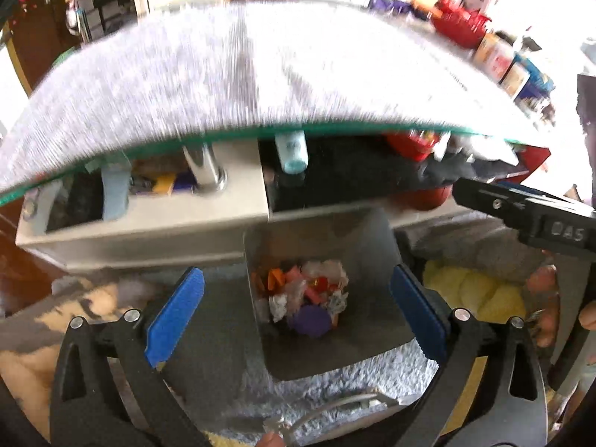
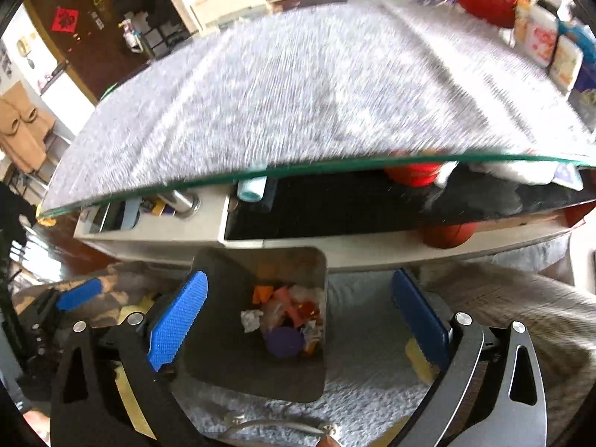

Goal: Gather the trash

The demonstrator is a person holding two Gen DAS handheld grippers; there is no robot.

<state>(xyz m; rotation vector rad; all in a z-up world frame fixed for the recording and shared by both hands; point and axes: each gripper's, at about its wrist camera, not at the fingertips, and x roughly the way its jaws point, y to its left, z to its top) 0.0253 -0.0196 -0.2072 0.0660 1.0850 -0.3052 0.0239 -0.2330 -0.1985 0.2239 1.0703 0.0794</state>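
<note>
"0A5" is read on the black body of the right claw. A grey bin is seen on the rug below the glass bench, filled with crumpled trash and a purple disc. Left claw and right claw are held apart, empty, above it.

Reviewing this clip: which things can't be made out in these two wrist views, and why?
- Trash in the bin: a crumpled heap; apart from a purple disc, single pieces are too small to name.
- Glass table: its surface is motion-blurred in both views.
- Lower shelf: the table edge cuts off the items there.
- Right tongs in the left view: only part of the body shows.
- Left tongs: open, nothing held.
</note>
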